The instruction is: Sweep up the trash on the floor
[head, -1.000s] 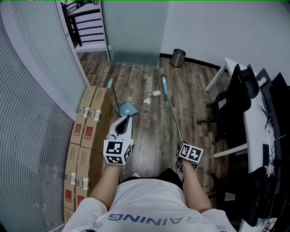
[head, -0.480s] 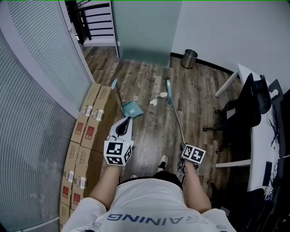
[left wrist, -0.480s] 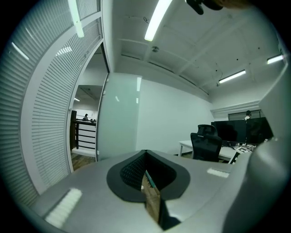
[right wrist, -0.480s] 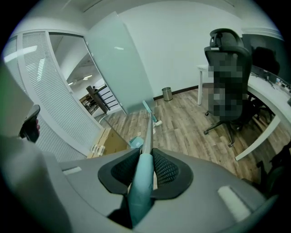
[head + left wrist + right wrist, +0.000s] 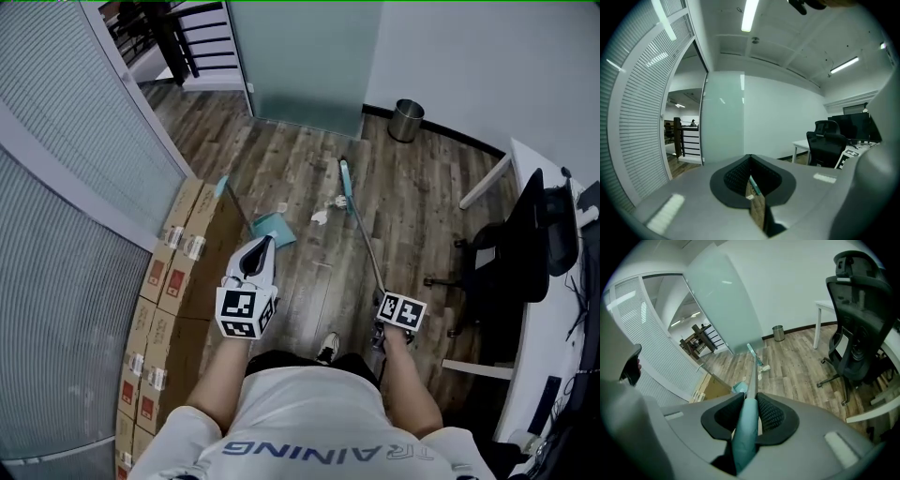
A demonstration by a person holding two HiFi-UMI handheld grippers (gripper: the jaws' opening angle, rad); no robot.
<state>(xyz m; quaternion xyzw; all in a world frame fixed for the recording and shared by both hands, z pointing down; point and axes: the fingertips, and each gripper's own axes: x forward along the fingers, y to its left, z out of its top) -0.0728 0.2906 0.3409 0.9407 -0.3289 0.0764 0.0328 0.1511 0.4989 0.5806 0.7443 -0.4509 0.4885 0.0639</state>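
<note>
My right gripper (image 5: pixel 382 300) (image 5: pixel 749 401) is shut on the teal grip of a long broom (image 5: pixel 361 234) (image 5: pixel 753 373). Its shaft slants forward and down, with the broom head (image 5: pixel 344 181) on the wood floor. Crumpled white paper trash (image 5: pixel 321 217) (image 5: pixel 764 368) lies just left of the broom head, with another scrap (image 5: pixel 281 207) further left. A teal dustpan (image 5: pixel 273 228) (image 5: pixel 739 387) stands on the floor with its long handle (image 5: pixel 234 199) leaning towards the boxes. My left gripper (image 5: pixel 263 241) (image 5: pixel 750 158) hangs above the dustpan in the head view, shut, with nothing between its fingers.
Cardboard boxes (image 5: pixel 173 281) line the slatted curved wall on the left. A steel bin (image 5: pixel 407 120) (image 5: pixel 777 333) stands by the far wall, beside a frosted glass panel (image 5: pixel 295 56). A black office chair (image 5: pixel 511 258) (image 5: pixel 862 319) and a white desk (image 5: pixel 548 309) are on the right.
Both grippers have been carried forward over the floor, the broom with the right one. The boxes slide back on the left, and the dustpan and trash stay where they lay.
</note>
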